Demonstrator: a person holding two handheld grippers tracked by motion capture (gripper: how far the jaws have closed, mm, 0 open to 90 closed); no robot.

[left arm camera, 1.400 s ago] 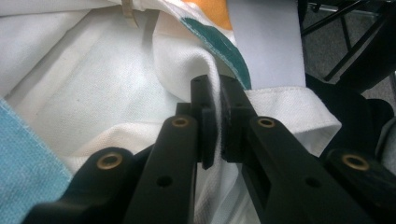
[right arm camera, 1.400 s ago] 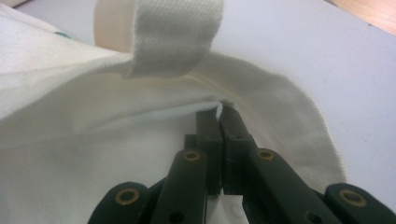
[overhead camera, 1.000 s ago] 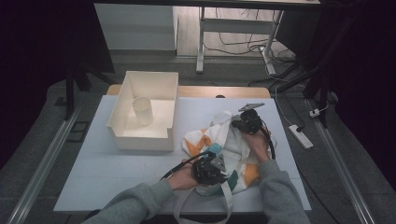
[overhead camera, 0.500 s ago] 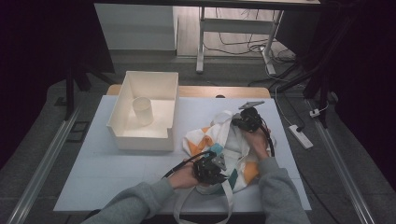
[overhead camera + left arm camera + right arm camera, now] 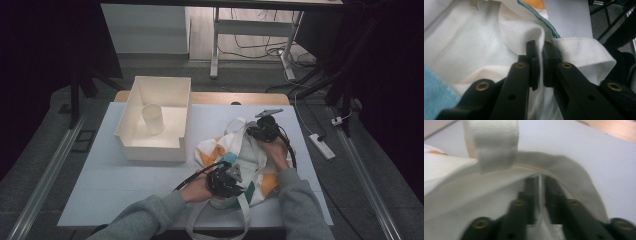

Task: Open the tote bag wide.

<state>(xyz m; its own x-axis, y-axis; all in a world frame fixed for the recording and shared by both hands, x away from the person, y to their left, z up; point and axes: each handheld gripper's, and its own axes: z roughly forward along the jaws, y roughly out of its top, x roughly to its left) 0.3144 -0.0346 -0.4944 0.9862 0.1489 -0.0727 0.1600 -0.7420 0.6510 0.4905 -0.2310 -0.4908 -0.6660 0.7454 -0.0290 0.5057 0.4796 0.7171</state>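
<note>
A white cloth tote bag [image 5: 235, 160] with orange and teal patches lies on the table's right half. My left gripper [image 5: 226, 181] holds its near edge, jaws shut on a fold of the white fabric [image 5: 540, 53]. My right gripper [image 5: 261, 130] is at the bag's far edge, shut on the hem [image 5: 540, 182] beside a webbing handle [image 5: 496, 145]. The tote bag [image 5: 474, 45] spreads behind the left jaws. One long handle loop [image 5: 220, 225] hangs off the table's front edge.
An open white bin [image 5: 157, 117] stands at the left back of the table [image 5: 90, 190], with a pale cup [image 5: 152, 117] upright inside it. A power strip [image 5: 322, 146] lies on the floor to the right. Desk legs and cables sit beyond the table.
Both grippers keep their hold on the bag; the hands and fabric have barely shifted.
</note>
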